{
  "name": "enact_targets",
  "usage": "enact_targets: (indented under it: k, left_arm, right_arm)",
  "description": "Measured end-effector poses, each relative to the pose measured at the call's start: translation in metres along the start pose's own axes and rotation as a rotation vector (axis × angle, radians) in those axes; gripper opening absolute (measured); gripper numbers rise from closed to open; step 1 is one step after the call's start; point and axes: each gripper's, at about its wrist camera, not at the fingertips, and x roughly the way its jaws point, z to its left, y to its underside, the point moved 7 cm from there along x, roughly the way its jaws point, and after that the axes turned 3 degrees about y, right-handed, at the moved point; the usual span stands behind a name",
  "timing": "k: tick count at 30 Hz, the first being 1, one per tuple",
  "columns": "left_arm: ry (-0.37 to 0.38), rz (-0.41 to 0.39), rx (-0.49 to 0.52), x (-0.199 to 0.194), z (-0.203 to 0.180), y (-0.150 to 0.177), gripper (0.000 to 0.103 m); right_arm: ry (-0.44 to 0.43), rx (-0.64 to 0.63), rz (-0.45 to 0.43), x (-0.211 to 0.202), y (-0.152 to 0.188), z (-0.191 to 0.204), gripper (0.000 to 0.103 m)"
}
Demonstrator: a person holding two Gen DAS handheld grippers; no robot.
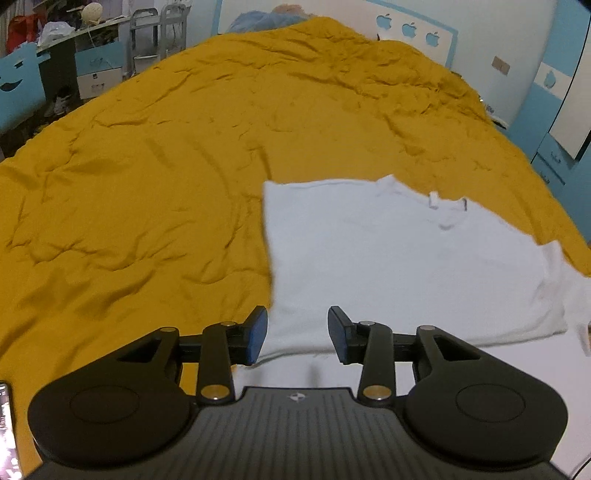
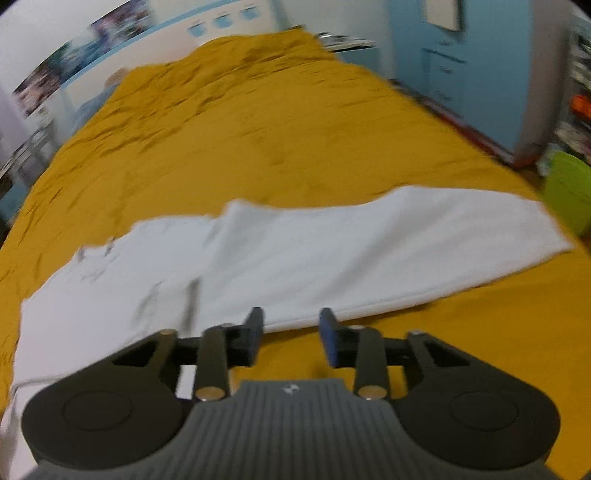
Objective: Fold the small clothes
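A white T-shirt (image 1: 399, 258) lies flat on the mustard-yellow bed cover (image 1: 147, 184), partly folded, its collar toward the far side. My left gripper (image 1: 297, 334) hovers over the shirt's near left edge, jaws apart with nothing pinched between the blue pads. In the right wrist view the same shirt (image 2: 295, 258) stretches across as a long folded band. My right gripper (image 2: 291, 338) stands open just in front of the shirt's near edge, over bare cover, holding nothing. That view is blurred.
The yellow cover (image 2: 258, 129) spreads wide to the left and far side. A headboard with apple shapes (image 1: 410, 29), blue cabinets (image 2: 454, 66), a cluttered desk (image 1: 66, 33) and a green bin (image 2: 569, 188) ring the bed. A phone screen (image 1: 5, 428) shows at lower left.
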Motion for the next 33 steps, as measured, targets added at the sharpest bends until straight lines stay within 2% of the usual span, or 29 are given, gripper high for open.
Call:
enact_targets:
  k: [4, 9, 12, 15, 24, 25, 26, 27, 29, 31, 33]
  left_arm:
    - [0.02, -0.002, -0.01, 0.011, -0.017, -0.004, 0.047]
    - [0.007, 0.029, -0.012, 0.026, -0.029, -0.001, 0.047]
    - [-0.008, 0.051, -0.004, 0.036, -0.035, 0.002, 0.047]
    - [-0.037, 0.077, -0.005, 0.045, -0.037, 0.007, 0.047]
    - [-0.118, 0.143, -0.022, 0.061, -0.03, 0.023, 0.047]
    - [-0.121, 0.146, -0.022, 0.062, -0.03, 0.024, 0.047]
    - [-0.124, 0.148, -0.02, 0.063, -0.031, 0.024, 0.047]
    - [-0.128, 0.149, -0.014, 0.064, -0.032, 0.023, 0.047]
    - [-0.127, 0.151, 0.003, 0.065, -0.035, 0.02, 0.047]
    - [-0.116, 0.144, 0.012, 0.064, -0.037, 0.017, 0.047]
    - [-0.104, 0.132, 0.015, 0.061, -0.039, 0.015, 0.047]
  right_arm:
    - [0.052, 0.16, -0.016, -0.015, -0.016, -0.072, 0.036]
    - [0.109, 0.379, -0.097, -0.026, -0.03, -0.167, 0.041]
    - [0.144, 0.479, -0.115, -0.019, -0.033, -0.216, 0.041]
    - [0.153, 0.555, -0.107, -0.004, -0.032, -0.249, 0.041]
    - [0.182, 0.699, -0.063, 0.069, -0.035, -0.301, 0.039]
    - [0.181, 0.709, -0.058, 0.075, -0.034, -0.301, 0.036]
    - [0.187, 0.709, -0.057, 0.081, -0.035, -0.302, 0.021]
    - [0.194, 0.697, -0.054, 0.085, -0.037, -0.301, 0.01]
    - [0.215, 0.657, -0.064, 0.086, -0.043, -0.294, 0.0]
    - [0.257, 0.571, -0.095, 0.076, -0.054, -0.28, 0.0]
    - [0.263, 0.481, -0.141, 0.058, -0.072, -0.255, 0.0]
